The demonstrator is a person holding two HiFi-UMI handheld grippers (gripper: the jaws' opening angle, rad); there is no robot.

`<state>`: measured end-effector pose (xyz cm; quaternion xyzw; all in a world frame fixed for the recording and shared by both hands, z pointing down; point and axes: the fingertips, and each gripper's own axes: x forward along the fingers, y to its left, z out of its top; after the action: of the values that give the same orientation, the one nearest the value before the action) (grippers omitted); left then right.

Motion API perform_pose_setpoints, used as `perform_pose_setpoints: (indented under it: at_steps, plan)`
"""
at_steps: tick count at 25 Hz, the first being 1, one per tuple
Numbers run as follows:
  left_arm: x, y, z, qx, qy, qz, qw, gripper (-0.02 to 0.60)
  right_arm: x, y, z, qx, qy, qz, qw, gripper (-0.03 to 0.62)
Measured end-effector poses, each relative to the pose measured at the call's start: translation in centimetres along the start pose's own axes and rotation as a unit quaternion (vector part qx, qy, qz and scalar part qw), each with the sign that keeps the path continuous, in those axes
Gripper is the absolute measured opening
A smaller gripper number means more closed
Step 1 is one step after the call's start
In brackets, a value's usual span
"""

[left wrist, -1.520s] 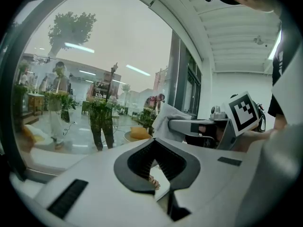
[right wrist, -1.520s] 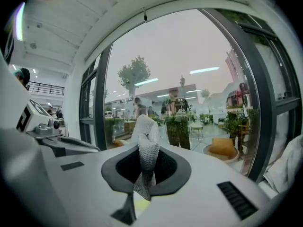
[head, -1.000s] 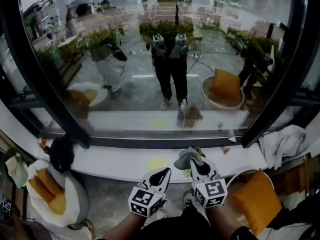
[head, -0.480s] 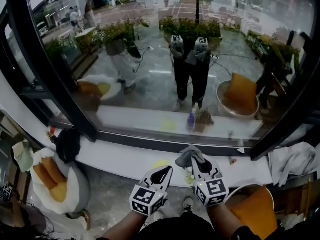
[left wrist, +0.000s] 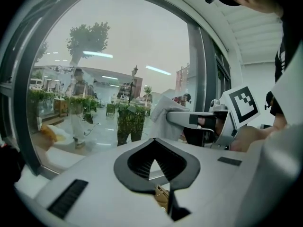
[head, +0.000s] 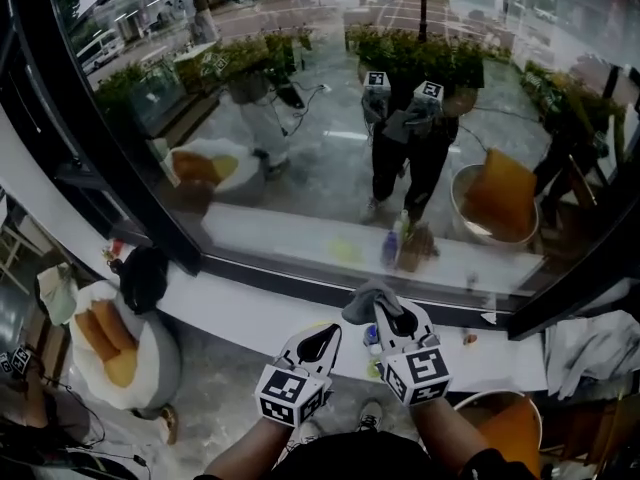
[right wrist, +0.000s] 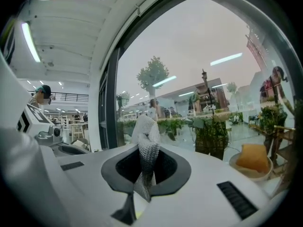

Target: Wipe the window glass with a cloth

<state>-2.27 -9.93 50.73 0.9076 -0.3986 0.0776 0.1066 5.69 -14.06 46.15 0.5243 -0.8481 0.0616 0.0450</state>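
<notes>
1. Nearest the person, the left gripper has its jaws pressed together on nothing.
2. Slightly ahead, the right gripper clamps the cloth, which bunches out past its tips.
3. The window glass lies straight beyond the cloth, seemingly untouched.

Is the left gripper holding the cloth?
No, the left gripper is shut on nothing, and the grey cloth is pinched in the right gripper.
</notes>
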Motion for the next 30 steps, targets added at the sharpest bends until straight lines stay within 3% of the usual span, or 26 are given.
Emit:
perform_pose_setpoints:
  at_steps: [5, 14, 22, 30]
  plan:
    - [1.7, 0.9, 2.5, -0.014, -0.019, 0.034, 0.9991, 0.008, 1.2, -1.2, 2.2, -0.009, -0.012, 0.018, 1.0, 0.041]
    - [4.6, 2.5, 4.1, -0.013, -0.033, 0.036, 0.9987, 0.008, 3.3, -2.6, 5.5, -0.039, -0.043, 0.022, 0.998, 0.041]
    - [7.7, 3.2, 7.6, 0.007, -0.044, 0.004, 0.999, 0.008, 5.8, -5.1, 9.3, -0.054, -0.073, -0.014, 0.996, 0.041]
    - [8.5, 9.1, 10.0, 0.034, -0.048, -0.046, 0.9972, 0.008, 12.2, -3.4, 14.1, -0.075, -0.095, -0.055, 0.991, 0.041]
